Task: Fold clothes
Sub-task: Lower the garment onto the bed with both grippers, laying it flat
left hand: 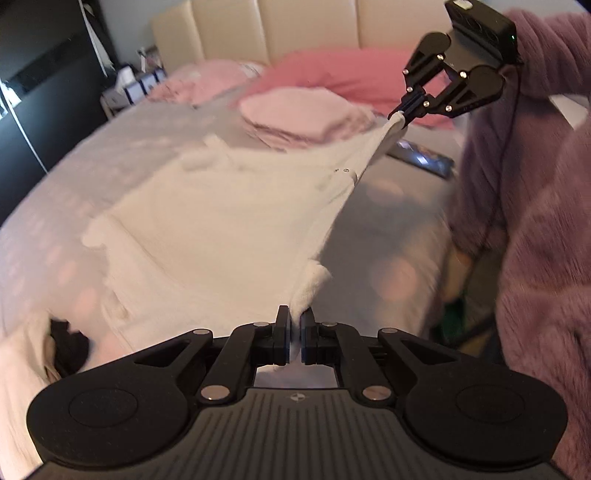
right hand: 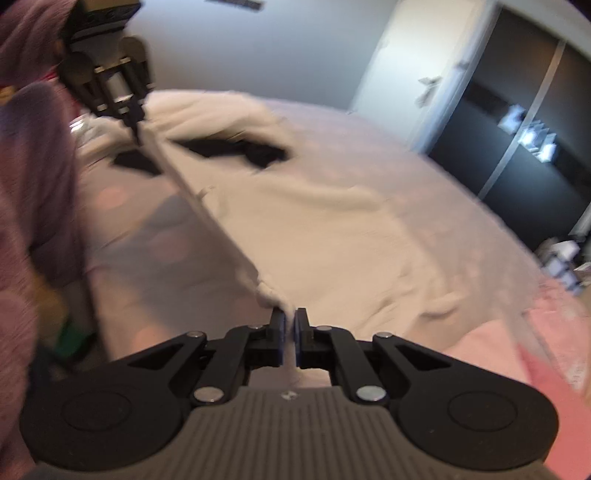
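Note:
A white garment lies spread over the bed, with its near edge stretched taut between my two grippers. My left gripper is shut on one corner of that edge. In the left wrist view my right gripper sits at the upper right, shut on the other corner. The right wrist view shows the same white garment running away from my right gripper, which pinches its corner. At the upper left of that view my left gripper holds the far corner. Motion blur softens both views.
A stack of folded pink clothes lies beyond the garment, before pink pillows and a cream headboard. A phone lies on the bed at right. Dark clothing lies at left. A person's purple fleece sleeve fills the right. Dark wardrobe doors stand beyond.

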`<control>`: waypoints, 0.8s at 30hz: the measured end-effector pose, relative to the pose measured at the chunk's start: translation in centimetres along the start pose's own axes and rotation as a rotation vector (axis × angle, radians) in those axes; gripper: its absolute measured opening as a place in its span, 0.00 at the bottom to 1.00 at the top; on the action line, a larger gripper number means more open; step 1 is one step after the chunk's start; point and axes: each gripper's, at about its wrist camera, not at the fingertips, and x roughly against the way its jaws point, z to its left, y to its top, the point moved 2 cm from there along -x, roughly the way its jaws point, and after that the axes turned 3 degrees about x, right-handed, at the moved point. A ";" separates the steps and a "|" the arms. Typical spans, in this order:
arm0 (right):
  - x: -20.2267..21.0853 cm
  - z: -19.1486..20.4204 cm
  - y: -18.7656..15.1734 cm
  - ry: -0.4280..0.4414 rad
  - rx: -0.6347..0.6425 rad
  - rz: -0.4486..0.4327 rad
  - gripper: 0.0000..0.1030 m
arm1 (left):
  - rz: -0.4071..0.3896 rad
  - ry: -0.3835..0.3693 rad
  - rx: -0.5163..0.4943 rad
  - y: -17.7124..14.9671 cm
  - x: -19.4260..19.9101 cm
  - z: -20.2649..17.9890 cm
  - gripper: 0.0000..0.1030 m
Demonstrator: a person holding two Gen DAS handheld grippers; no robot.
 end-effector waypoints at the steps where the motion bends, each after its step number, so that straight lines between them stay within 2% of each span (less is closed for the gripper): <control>1: -0.1 1.2 -0.3 0.056 0.017 0.019 0.06 | 0.014 -0.023 0.001 -0.4 0.2 -0.4 0.03; 4: -0.7 1.9 0.7 0.210 0.066 0.076 0.06 | 0.066 -0.082 -0.030 -1.3 0.4 -1.9 0.03; 8: -0.4 4.2 -1.2 0.328 0.096 0.163 0.06 | 0.133 -0.148 -0.049 -2.5 -0.8 -3.3 0.03; 11: -2.4 4.5 -2.4 0.354 0.066 0.233 0.06 | 0.188 -0.179 -0.056 -3.4 -3.2 -3.6 0.03; 16: -7.2 5.6 -4.5 0.405 0.020 0.326 0.06 | 0.324 -0.203 -0.082 -5.2 -8.5 -3.9 0.03; 21: -10.2 6.5 -6.1 0.426 -0.009 0.364 0.06 | 0.399 -0.220 -0.084 -6.9 -11.6 -3.6 0.03; 24: -10.5 6.8 -6.6 0.424 -0.012 0.379 0.07 | 0.407 -0.221 -0.048 -7.5 -12.6 -3.1 0.03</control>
